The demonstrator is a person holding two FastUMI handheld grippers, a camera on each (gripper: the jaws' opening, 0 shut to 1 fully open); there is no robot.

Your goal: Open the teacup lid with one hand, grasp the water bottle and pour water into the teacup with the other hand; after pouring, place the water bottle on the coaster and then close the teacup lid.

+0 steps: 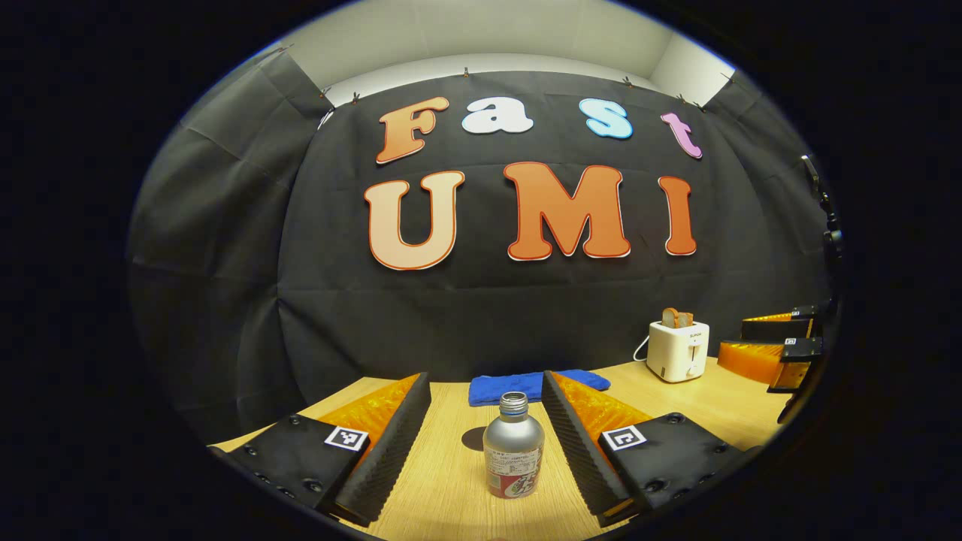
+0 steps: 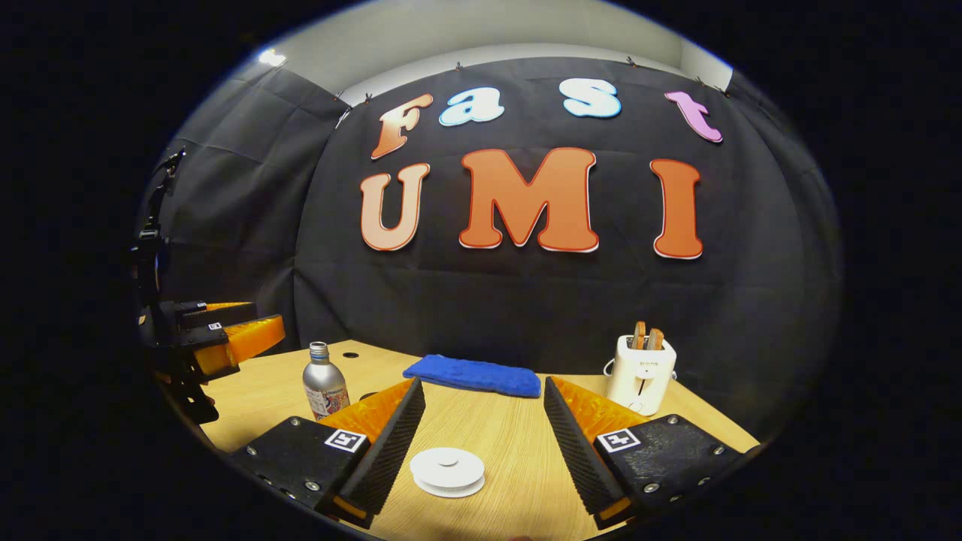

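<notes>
Your left gripper (image 1: 485, 439) is released, its fingers either side of the water bottle (image 1: 513, 447) without touching it; the bottle stands upright near the bench's (image 1: 443, 488) front edge. Your right gripper (image 2: 485, 436) is likewise spread wide, with the white teacup lid (image 2: 448, 471) low between its fingers. Farther back, a blue cloth (image 2: 473, 375) and a toaster (image 2: 640, 373) sit along the bench's rear edge.

Left claw (image 1: 485, 428) agape; right claw (image 2: 485, 428) agape.
</notes>
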